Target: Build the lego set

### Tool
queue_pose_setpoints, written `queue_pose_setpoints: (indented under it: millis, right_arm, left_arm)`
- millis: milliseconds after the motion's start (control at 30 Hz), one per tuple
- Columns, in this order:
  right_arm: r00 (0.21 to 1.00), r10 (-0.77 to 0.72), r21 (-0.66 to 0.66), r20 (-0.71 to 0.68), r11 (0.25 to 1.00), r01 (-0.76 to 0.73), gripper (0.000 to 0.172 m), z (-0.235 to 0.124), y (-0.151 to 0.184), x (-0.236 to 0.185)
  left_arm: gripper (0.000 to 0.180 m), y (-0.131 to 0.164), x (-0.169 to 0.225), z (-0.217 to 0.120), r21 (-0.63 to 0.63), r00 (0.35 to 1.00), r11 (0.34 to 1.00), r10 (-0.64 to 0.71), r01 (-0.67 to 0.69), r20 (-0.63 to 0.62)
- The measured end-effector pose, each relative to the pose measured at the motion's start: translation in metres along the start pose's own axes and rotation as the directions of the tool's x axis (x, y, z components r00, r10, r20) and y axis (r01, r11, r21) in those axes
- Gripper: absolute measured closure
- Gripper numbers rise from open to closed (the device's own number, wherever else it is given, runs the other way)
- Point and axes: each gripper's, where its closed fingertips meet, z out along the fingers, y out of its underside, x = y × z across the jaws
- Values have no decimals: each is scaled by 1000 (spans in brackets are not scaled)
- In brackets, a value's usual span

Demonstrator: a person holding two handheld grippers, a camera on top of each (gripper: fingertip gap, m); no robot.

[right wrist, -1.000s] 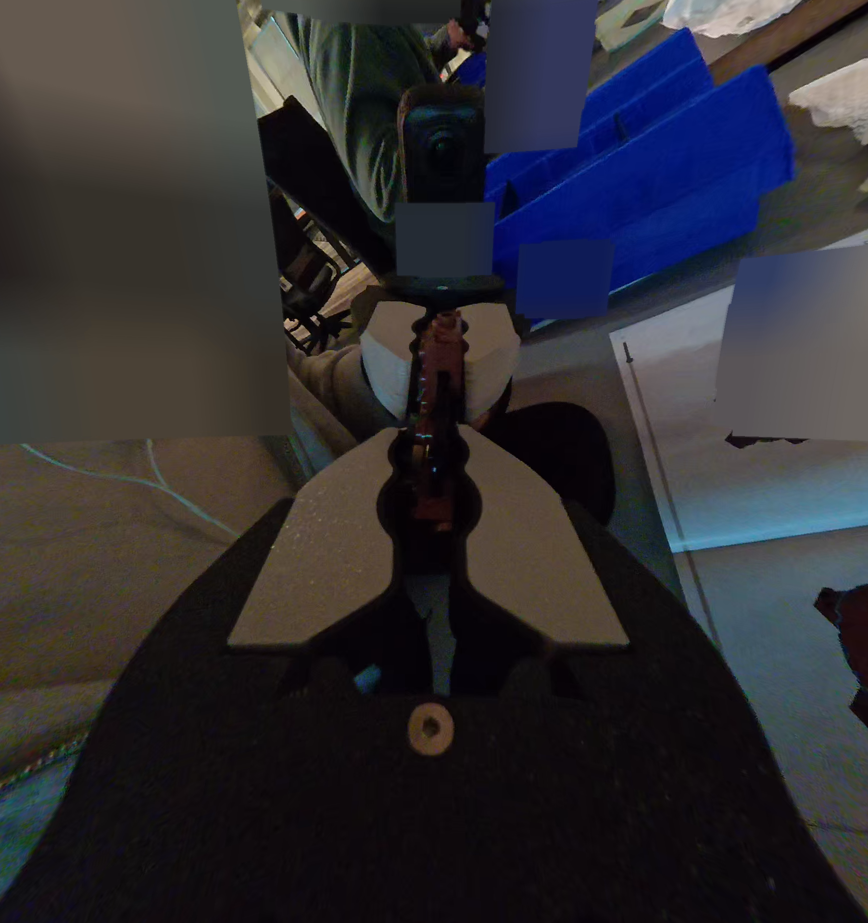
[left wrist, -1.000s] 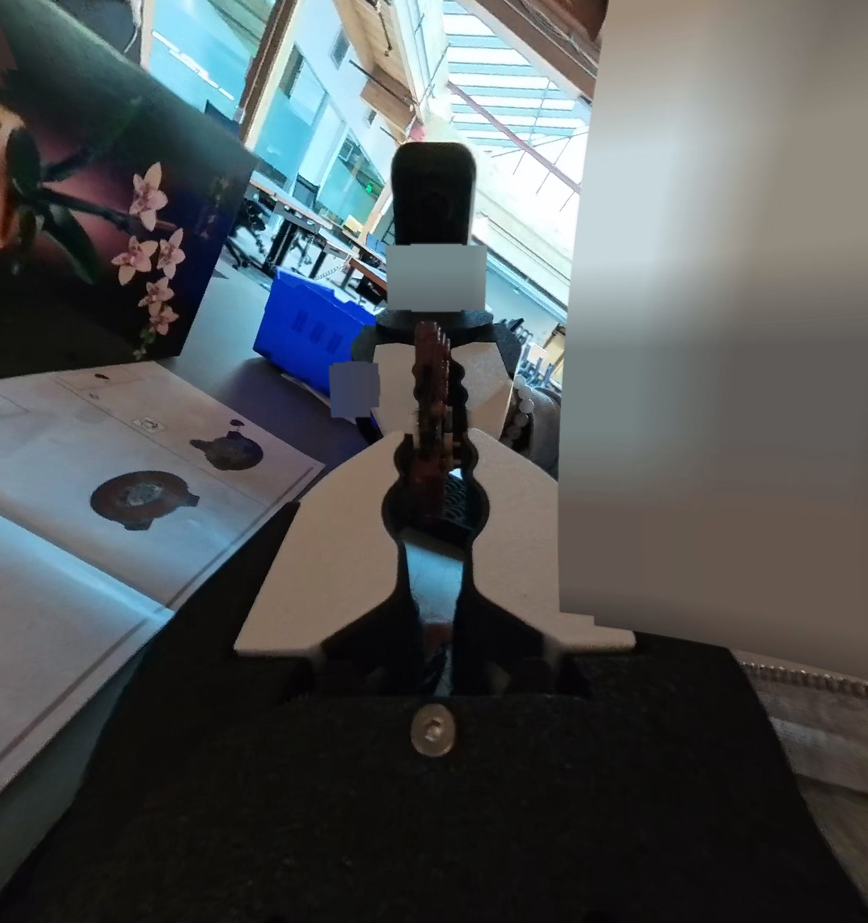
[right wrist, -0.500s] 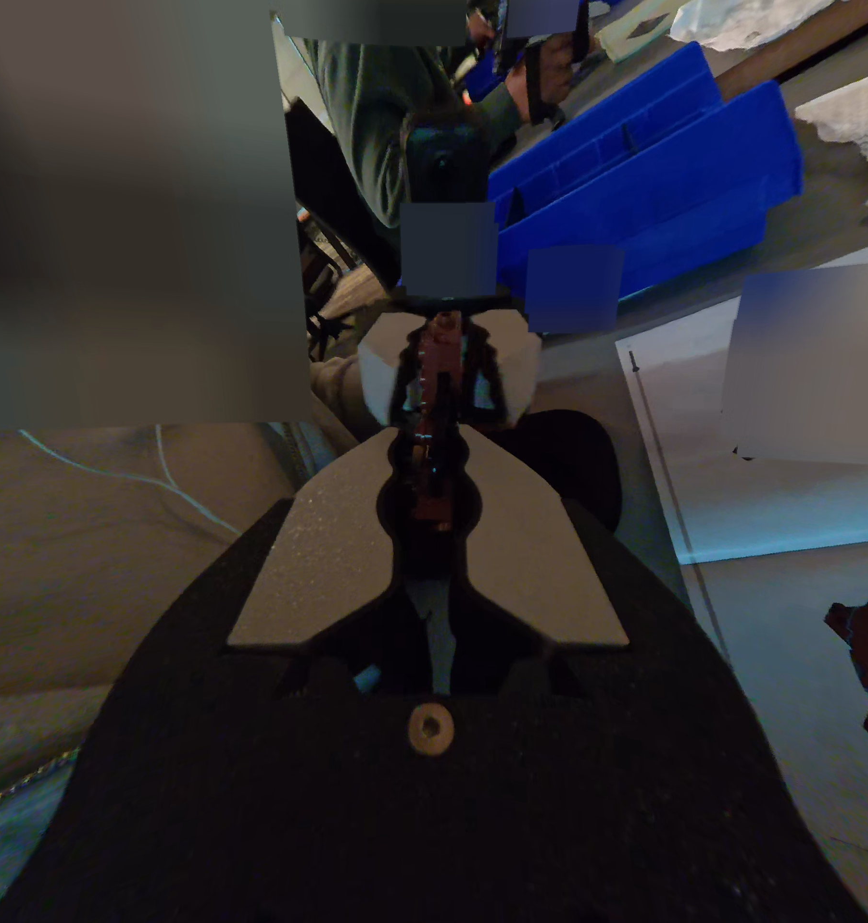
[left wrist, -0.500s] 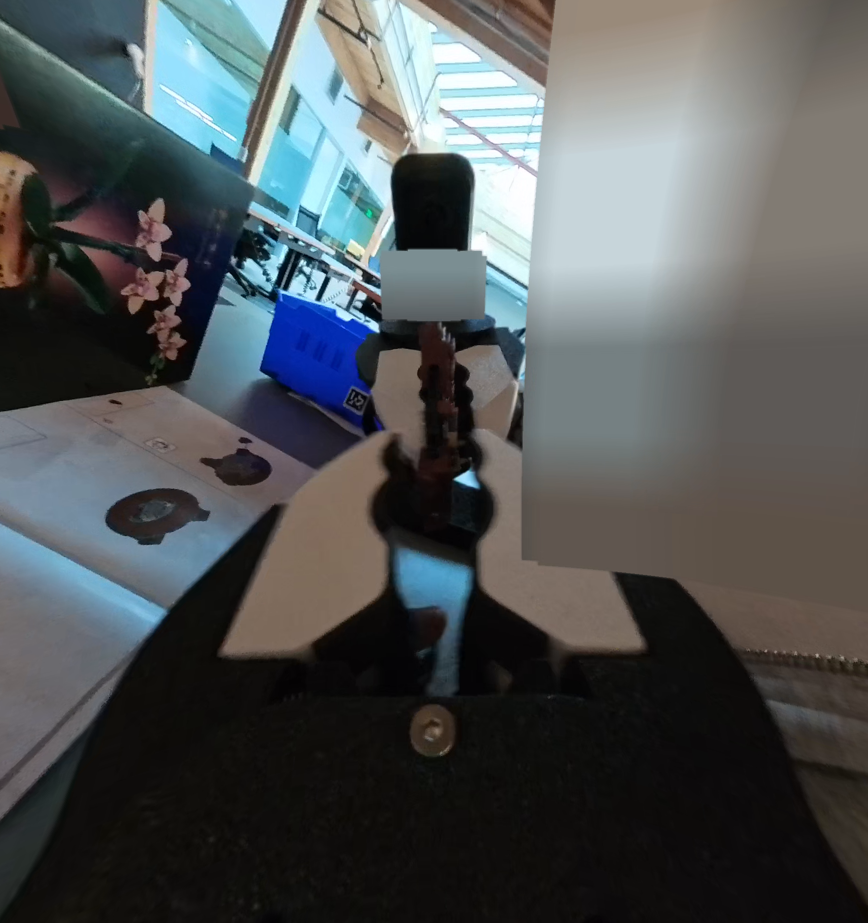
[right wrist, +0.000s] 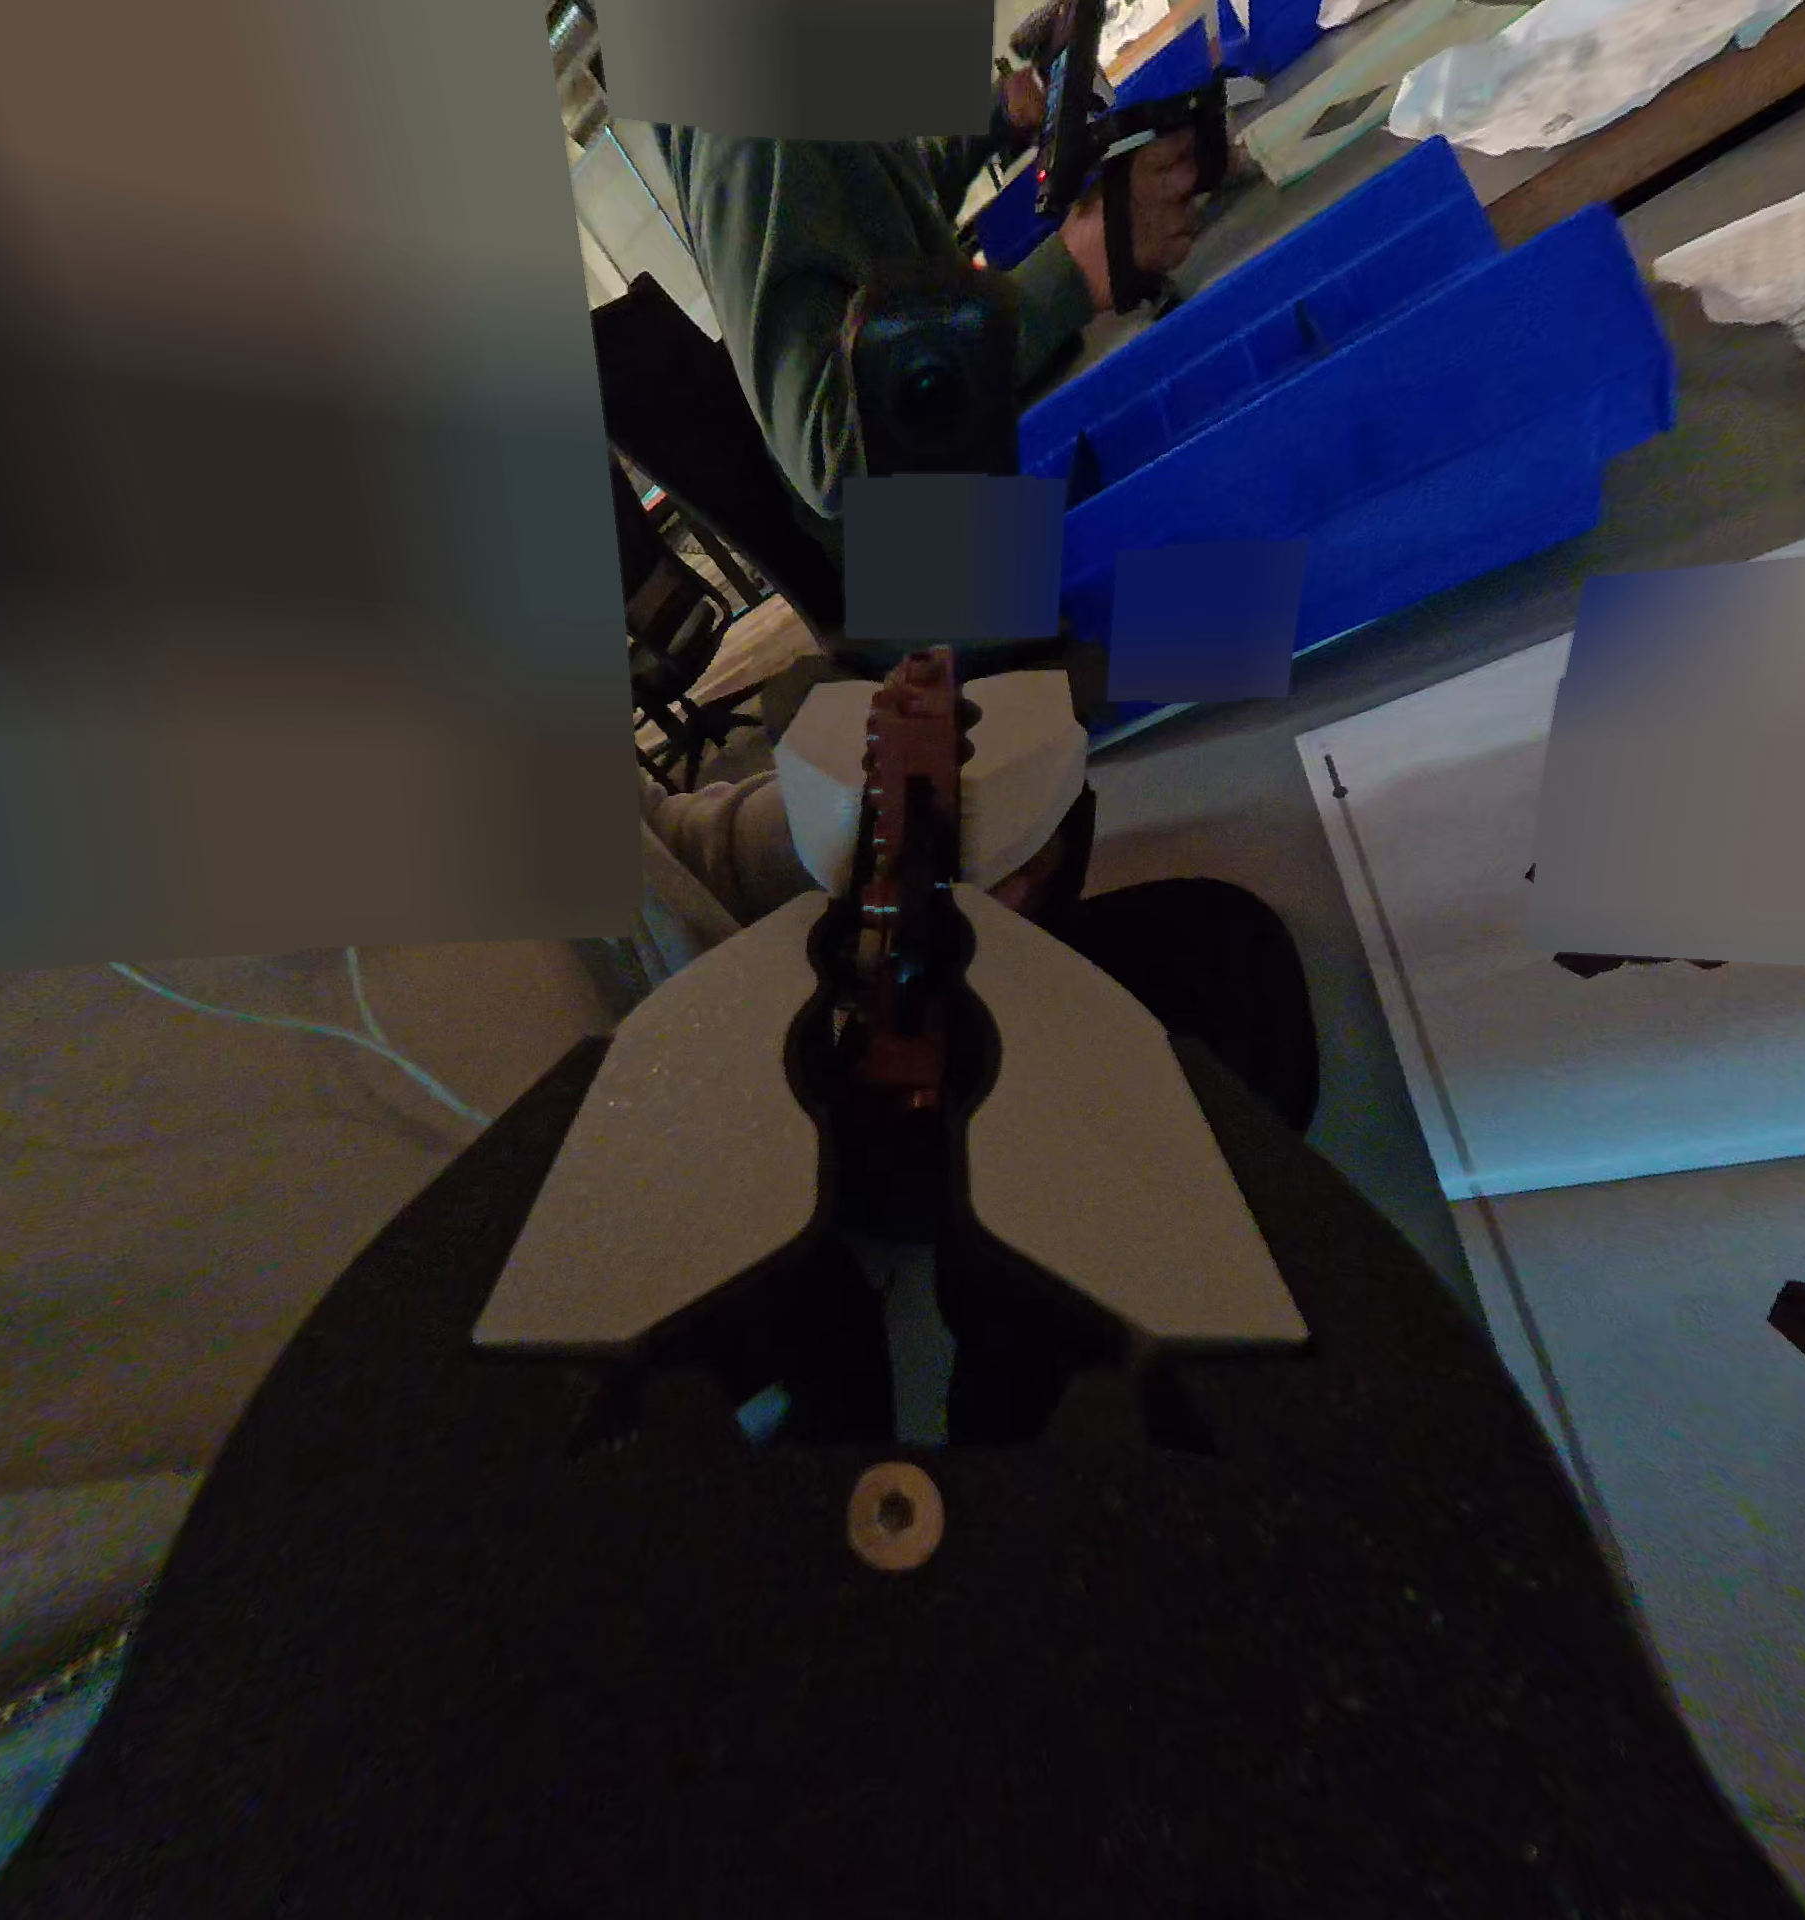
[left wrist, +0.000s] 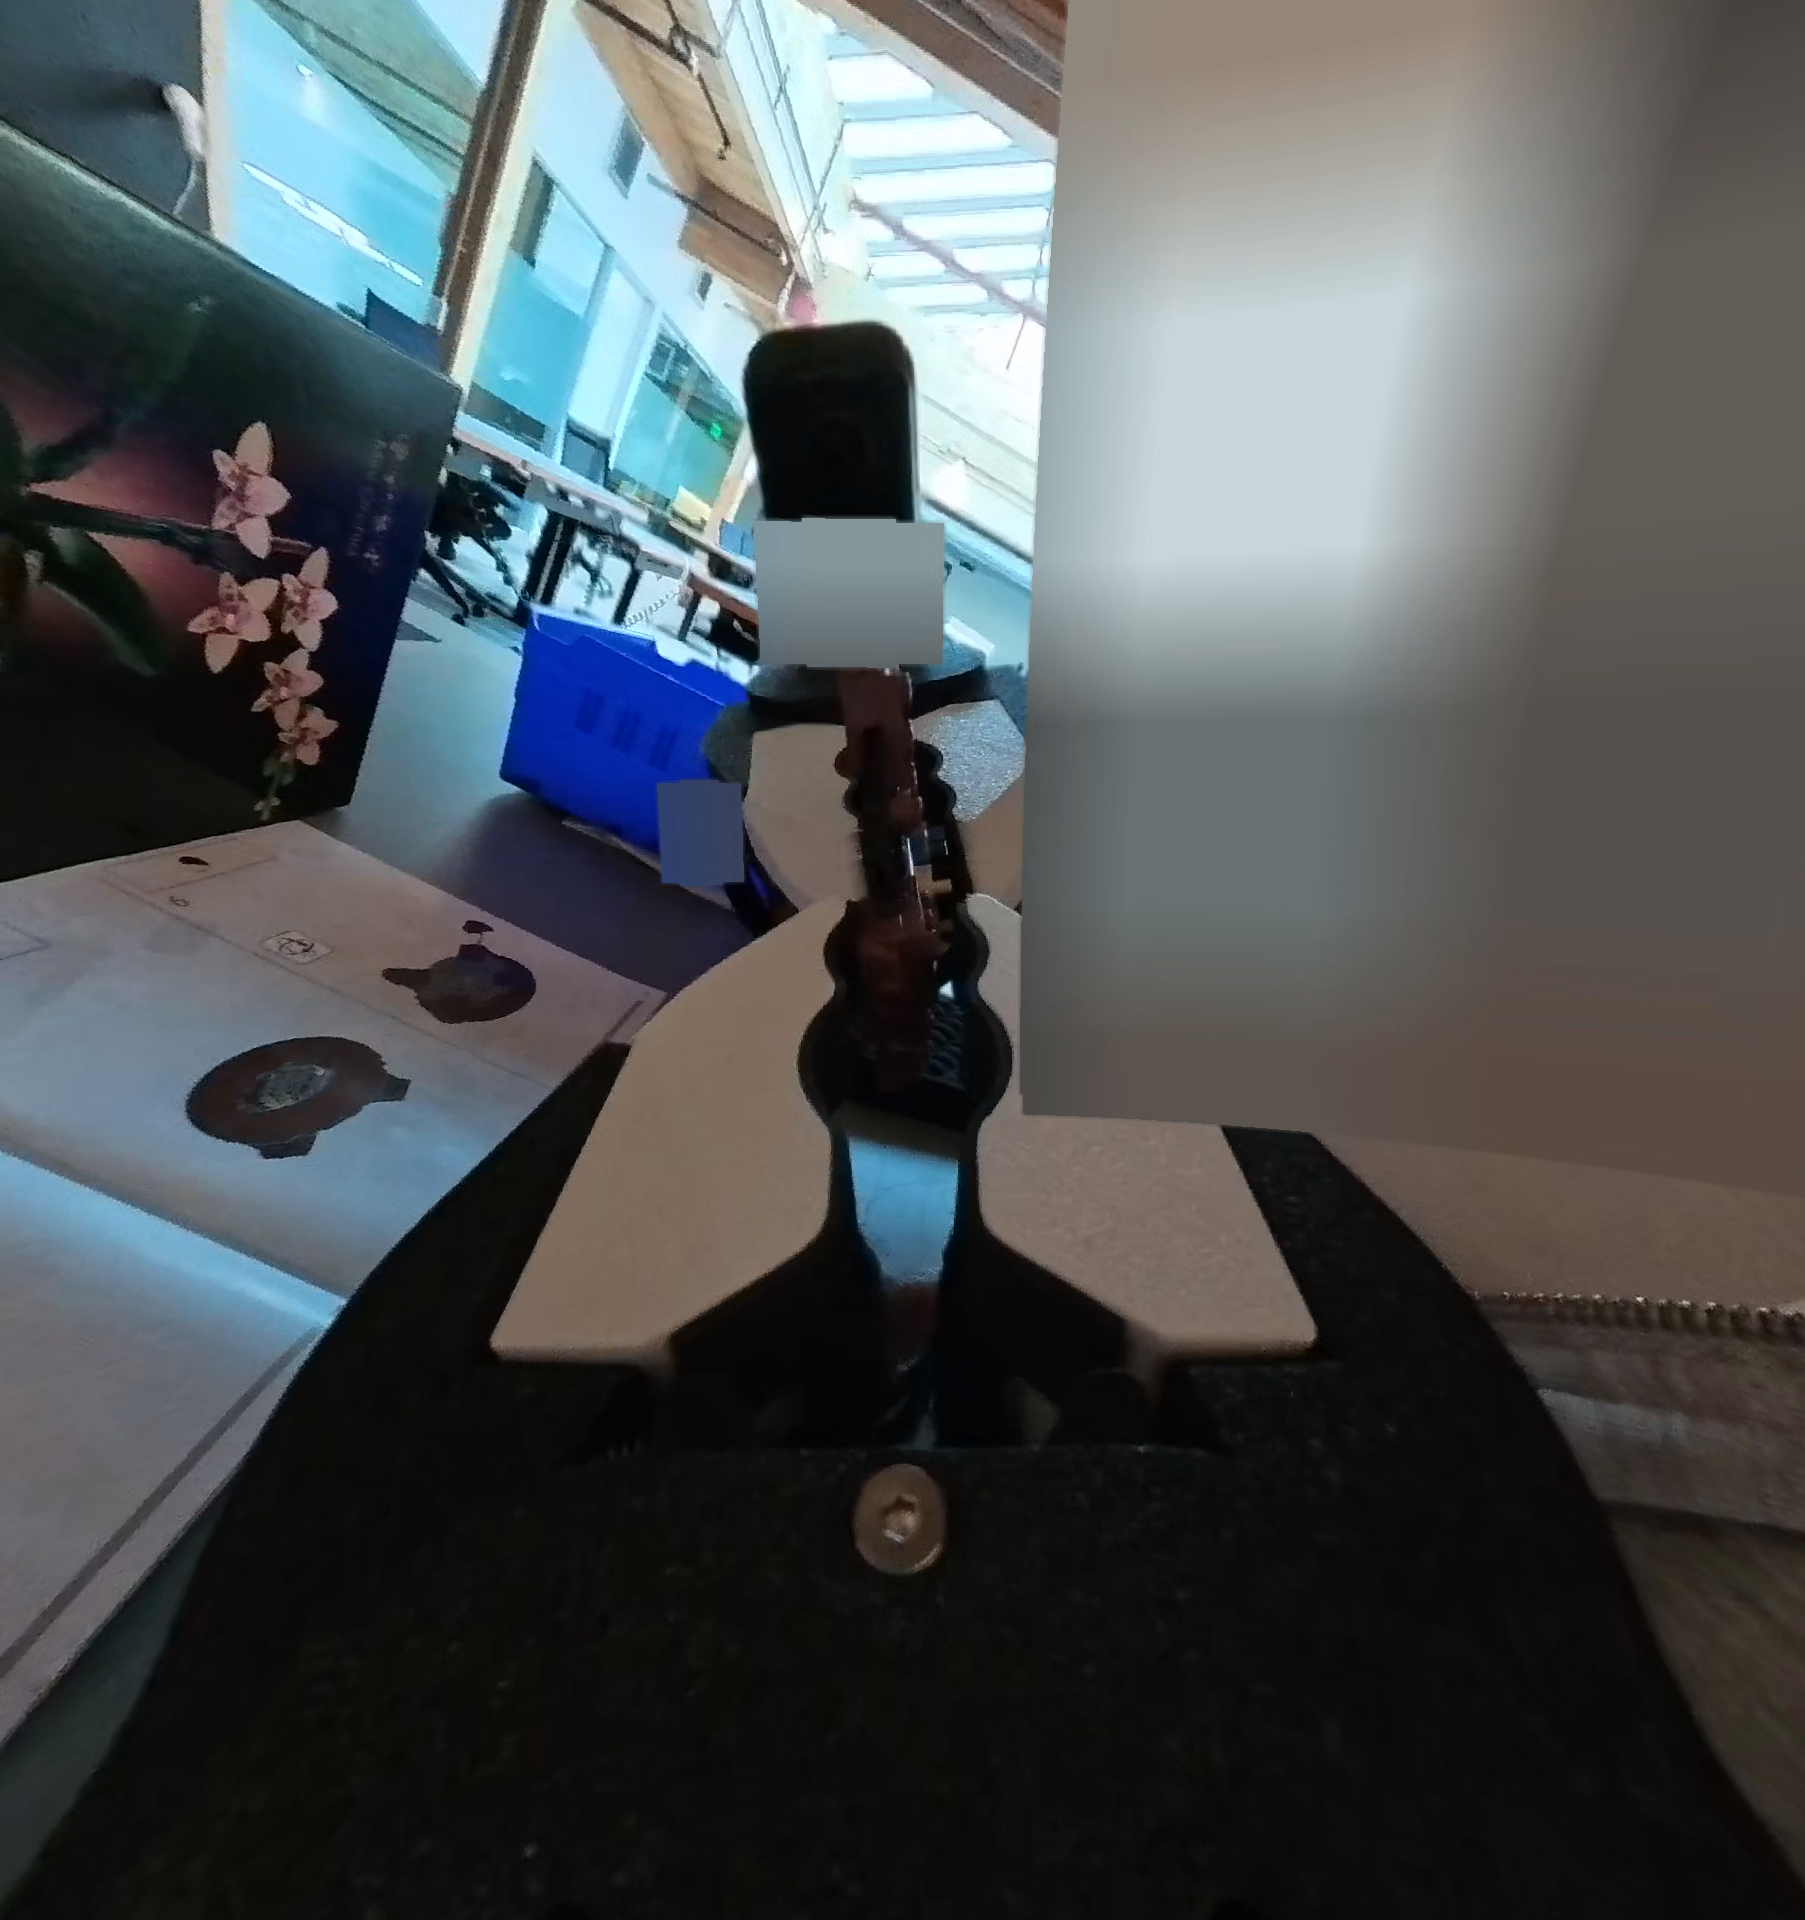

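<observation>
Each handheld gripper has a broad black body with a grainy, speckled surface that widens toward the camera. A single silver hex-socket screw (left wrist: 899, 1534) sits at its centre line. Two pale grey, wing-shaped finger plates (left wrist: 700, 1132) angle forward from the body, their inner edges cut in black scalloped curves. The right gripper (right wrist: 903, 925) matches it, with its own screw (right wrist: 895, 1523). Beside it shows a light grey sleeve (right wrist: 716, 831); beside the left gripper (left wrist: 893, 935), a metal zipper (left wrist: 1656, 1317) on grey fabric.
</observation>
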Motion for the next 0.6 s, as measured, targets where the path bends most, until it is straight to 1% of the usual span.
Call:
queue_pose_setpoints:
  millis: [100, 133, 167, 233, 267, 367, 467, 600]
  right_arm:
    - [999, 40, -32, 17, 999, -40, 155, 2, -1, 0]
    - [999, 38, -27, 12, 999, -38, 140, 2, -3, 1]
    - [1000, 27, -14, 5, 1000, -27, 136, 1, -6, 1]
    - [1000, 5, 22, 11, 1000, -5, 140, -4, -12, -1]
    - [1000, 13, 35, 4, 999, -13, 140, -7, -14, 1]
    - [1000, 27, 80, 10, 996, -28, 147, -15, -18, 2]
    - [1000, 19, 85, 22, 996, -21, 156, -14, -18, 0]
    - [999, -12, 82, 38, 997, 8, 159, -15, -17, -3]
  left_arm:
    - [168, -2, 1, -4, 40, 999, 998, -41, 42, -30]
    - [168, -2, 0, -4, 48, 999, 998, -38, 39, -19]
    - [168, -2, -2, -5, 56, 1000, 998, -24, 24, 0]
    - [168, -4, -1, -7, 70, 1000, 997, -24, 24, -11]
    - [168, -7, 0, -8, 87, 1000, 996, -25, 27, -15]
    - [168, -9, 0, -9, 98, 1000, 995, -25, 27, -18]
    - [168, -7, 1, -8, 82, 1000, 997, -8, 9, -21]
    - [168, -7, 4, -7, 77, 999, 997, -9, 12, -39]
